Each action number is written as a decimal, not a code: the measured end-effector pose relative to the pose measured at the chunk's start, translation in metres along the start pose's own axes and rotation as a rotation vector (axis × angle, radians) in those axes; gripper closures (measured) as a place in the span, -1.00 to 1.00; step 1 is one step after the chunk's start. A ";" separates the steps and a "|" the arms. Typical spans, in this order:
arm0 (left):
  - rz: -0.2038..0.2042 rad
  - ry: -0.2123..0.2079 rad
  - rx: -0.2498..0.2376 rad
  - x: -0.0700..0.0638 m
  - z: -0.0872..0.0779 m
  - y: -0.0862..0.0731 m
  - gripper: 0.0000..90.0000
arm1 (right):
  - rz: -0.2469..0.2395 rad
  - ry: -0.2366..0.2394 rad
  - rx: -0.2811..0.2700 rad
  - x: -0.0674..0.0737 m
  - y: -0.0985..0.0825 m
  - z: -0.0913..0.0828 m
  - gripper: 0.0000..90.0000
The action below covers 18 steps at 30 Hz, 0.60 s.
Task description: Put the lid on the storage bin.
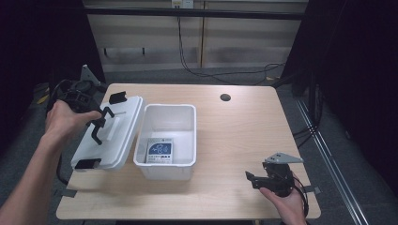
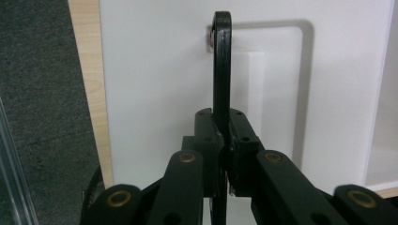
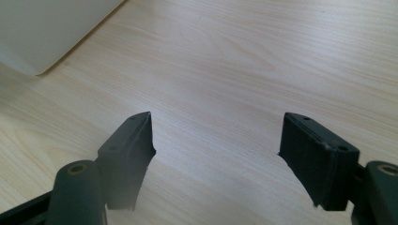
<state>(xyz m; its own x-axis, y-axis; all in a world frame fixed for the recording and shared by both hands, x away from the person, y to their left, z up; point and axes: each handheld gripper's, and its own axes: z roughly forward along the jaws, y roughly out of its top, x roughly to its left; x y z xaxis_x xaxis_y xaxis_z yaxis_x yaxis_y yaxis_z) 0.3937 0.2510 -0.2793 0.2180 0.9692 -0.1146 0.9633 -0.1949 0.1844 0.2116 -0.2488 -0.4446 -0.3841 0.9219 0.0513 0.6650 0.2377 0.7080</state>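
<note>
High view first: the left hand-held gripper is clamped on the black handle of a white lid, its jaws pressed together on the thin bar. That lid sits tilted, its far long edge leaning on the rim of the open white bin, which stands just beside the left hand-held gripper, on the side toward the middle of the surface. The lid's near edge rests toward the surface's left border. A black latch shows at the lid's far end, beyond the left hand-held gripper, and another at the end nearer the person. Inside the bin, flat on its floor, lies a small packet with a blue and white label.

From the left gripper view, the black handle stands up straight between the two pads, which close on it from both sides, and the white lid spreads behind it.

Over at the other side, the right hand-held gripper is held low near the person's edge, well apart from the bin, pointing toward it. Its jaws stand wide apart in the right gripper view, with bare wooden surface between them and a white corner of the bin farther ahead and off to one side.
</note>
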 end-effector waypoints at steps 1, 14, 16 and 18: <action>0.002 0.000 0.001 -0.002 0.000 0.001 0.89 | 0.001 0.000 0.002 0.000 0.000 0.000 -0.43; 0.034 0.027 0.020 -0.035 -0.006 0.013 0.89 | 0.001 -0.002 0.007 0.000 0.000 0.000 -0.43; 0.029 0.030 0.027 -0.041 -0.006 0.014 0.89 | 0.005 -0.001 0.009 0.000 0.000 0.000 -0.43; 0.039 0.032 0.022 -0.046 -0.005 0.016 0.89 | 0.006 -0.002 0.007 0.000 0.000 0.000 -0.43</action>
<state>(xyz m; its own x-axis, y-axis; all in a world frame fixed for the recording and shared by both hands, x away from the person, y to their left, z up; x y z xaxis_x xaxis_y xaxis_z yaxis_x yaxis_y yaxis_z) 0.3978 0.2037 -0.2666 0.2510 0.9649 -0.0766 0.9574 -0.2358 0.1668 0.2115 -0.2484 -0.4448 -0.3786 0.9240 0.0543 0.6721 0.2341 0.7025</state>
